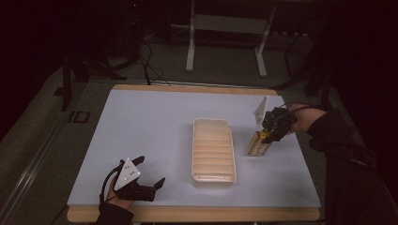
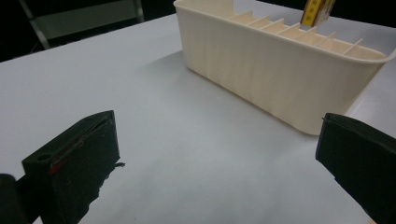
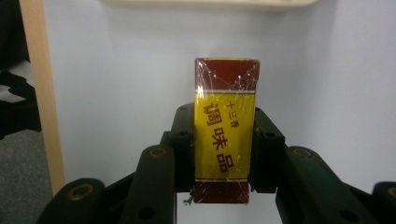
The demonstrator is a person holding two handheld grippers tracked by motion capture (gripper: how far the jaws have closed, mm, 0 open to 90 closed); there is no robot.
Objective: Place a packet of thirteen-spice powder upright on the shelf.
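A cream plastic tray (image 1: 214, 176) with several ribbed slots lies lengthwise at the table's middle; its side wall (image 2: 261, 70) fills the upper part of the left gripper view. My right gripper (image 1: 271, 133) is shut on a small yellow and dark red box (image 3: 224, 135) with printed characters, wrapped in clear film, held just right of the tray. The box (image 1: 259, 144) hangs over the table, and its top end (image 2: 316, 11) peeks over the tray's far rim. My left gripper (image 1: 149, 173) rests near the table's front left, open, with nothing between its jaws.
The pale blue table top (image 1: 141, 126) has a wooden edge (image 3: 39, 93) along its sides. A metal stand (image 1: 225, 28) and cables sit on the floor beyond the far edge. A dark sleeve (image 1: 347, 154) comes in at the right.
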